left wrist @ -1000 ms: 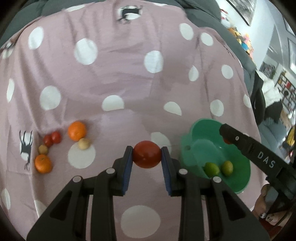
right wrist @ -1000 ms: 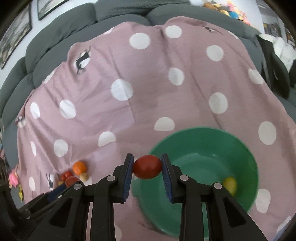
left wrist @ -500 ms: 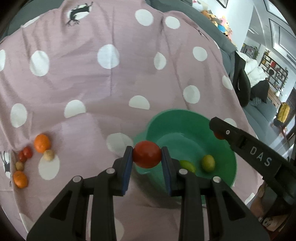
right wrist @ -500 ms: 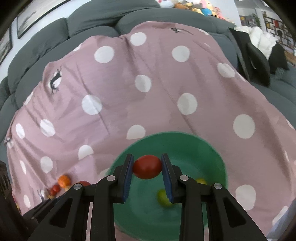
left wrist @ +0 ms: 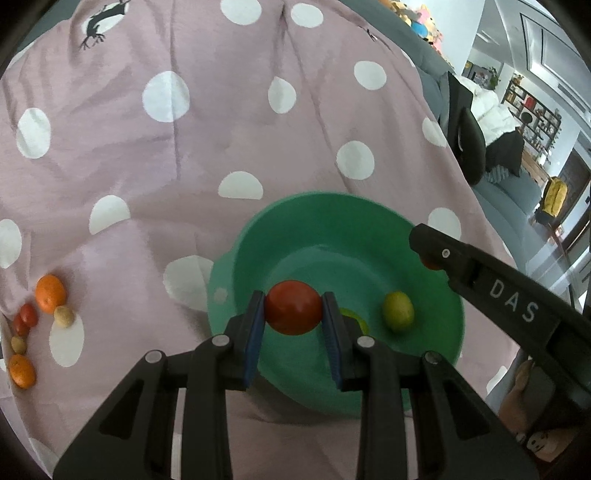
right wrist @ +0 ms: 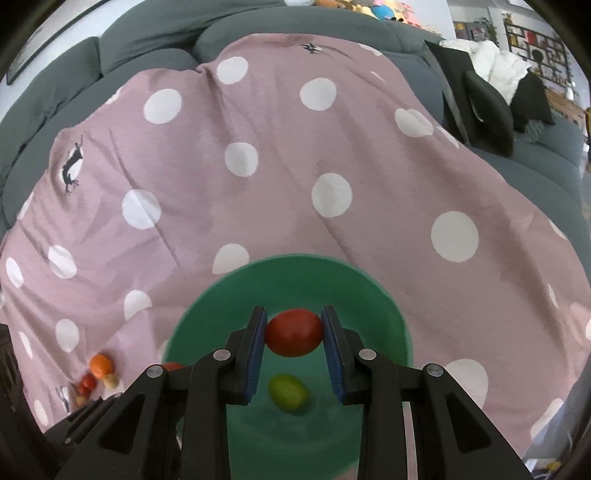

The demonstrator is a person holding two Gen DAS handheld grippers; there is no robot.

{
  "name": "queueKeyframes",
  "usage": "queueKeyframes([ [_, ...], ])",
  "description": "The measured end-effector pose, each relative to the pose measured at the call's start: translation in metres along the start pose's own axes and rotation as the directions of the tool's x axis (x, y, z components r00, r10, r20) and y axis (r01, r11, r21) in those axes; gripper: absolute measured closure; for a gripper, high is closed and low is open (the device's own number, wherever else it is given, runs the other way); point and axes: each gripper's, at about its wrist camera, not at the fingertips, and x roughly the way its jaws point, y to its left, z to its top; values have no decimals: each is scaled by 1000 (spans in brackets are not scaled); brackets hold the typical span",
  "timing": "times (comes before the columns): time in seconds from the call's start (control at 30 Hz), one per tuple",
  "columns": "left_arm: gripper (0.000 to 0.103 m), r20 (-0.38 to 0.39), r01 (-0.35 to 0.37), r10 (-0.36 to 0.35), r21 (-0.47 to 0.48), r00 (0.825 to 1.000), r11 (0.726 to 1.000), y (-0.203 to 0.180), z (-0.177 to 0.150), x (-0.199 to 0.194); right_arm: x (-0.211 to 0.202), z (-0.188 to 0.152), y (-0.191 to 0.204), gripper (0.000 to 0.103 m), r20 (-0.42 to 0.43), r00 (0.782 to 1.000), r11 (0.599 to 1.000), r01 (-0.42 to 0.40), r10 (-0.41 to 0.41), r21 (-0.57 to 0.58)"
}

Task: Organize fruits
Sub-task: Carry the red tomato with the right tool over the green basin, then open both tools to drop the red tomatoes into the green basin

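My left gripper [left wrist: 293, 312] is shut on a red tomato [left wrist: 293, 306] and holds it over the green bowl [left wrist: 258, 236]. My right gripper [right wrist: 294, 332] is shut on another red tomato [right wrist: 294, 331], also over the green bowl [right wrist: 207, 291]. Two yellow-green limes lie in the bowl: one [left wrist: 398, 311] right of my left gripper, the other [left wrist: 356, 319] half hidden behind its right finger. The right wrist view shows one lime [right wrist: 288, 392] below the tomato. The right gripper's arm [left wrist: 498, 291] reaches in over the bowl's right rim.
A pink polka-dot cloth [left wrist: 184, 147] covers a grey sofa [right wrist: 147, 33]. On it, left of the bowl, lie two oranges [left wrist: 50, 293] [left wrist: 22, 370], small red tomatoes [left wrist: 26, 317] and two small tan fruits [left wrist: 63, 316]. The same pile shows in the right wrist view [right wrist: 99, 365].
Both grippers have moved with their tomatoes from beside the bowl to above its inside. The fruit pile has slid toward the left edge of both views.
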Motion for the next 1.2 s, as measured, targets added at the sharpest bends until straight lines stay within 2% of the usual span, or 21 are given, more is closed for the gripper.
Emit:
queueKeyframes([
  [0.23,73,-28,-7,8,14,1000,1000,-7,-1,10,5,-1,-3,71,-11,998,998,59,-59,-19],
  [1.2,73,-76,-3,5,17,997,1000,-12,-4,29,25,-7,-7,71,-97,986,990,135,-139,-43],
])
